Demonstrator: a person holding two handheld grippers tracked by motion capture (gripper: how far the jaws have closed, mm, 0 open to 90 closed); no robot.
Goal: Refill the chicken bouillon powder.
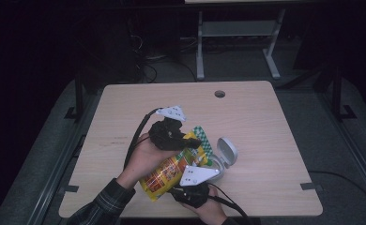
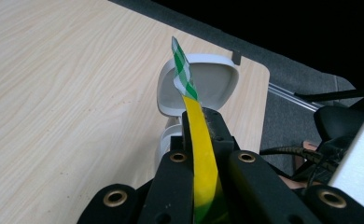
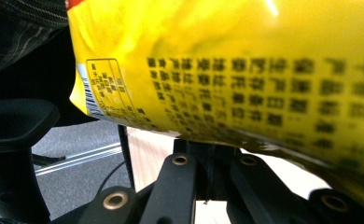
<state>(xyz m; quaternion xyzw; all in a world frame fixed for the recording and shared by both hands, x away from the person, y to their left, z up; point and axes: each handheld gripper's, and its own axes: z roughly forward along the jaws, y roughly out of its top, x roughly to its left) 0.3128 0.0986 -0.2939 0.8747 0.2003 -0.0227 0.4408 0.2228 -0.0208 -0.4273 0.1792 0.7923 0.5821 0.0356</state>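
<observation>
A yellow snack bag (image 1: 171, 171) with a green-checked top strip is held off the table between my two grippers. My left gripper (image 1: 194, 140) is shut on the bag's top edge; in the left gripper view its jaws (image 2: 201, 119) pinch the yellow film (image 2: 199, 158) below the checked strip. My right gripper (image 1: 186, 186) is near the table's front edge, under the bag. In the right gripper view its jaws (image 3: 210, 151) stand closed at the lower edge of the bag (image 3: 245, 70). A white container (image 1: 224, 157) with its flip lid (image 2: 208, 86) open stands on the table just beyond the bag.
The wooden table (image 1: 265, 122) has a round cable hole (image 1: 219, 93) at the back. A white desk frame (image 1: 237, 33) stands on the floor behind. A dark chair part (image 3: 12, 126) sits at the left of the right gripper view. Cables trail from both grippers.
</observation>
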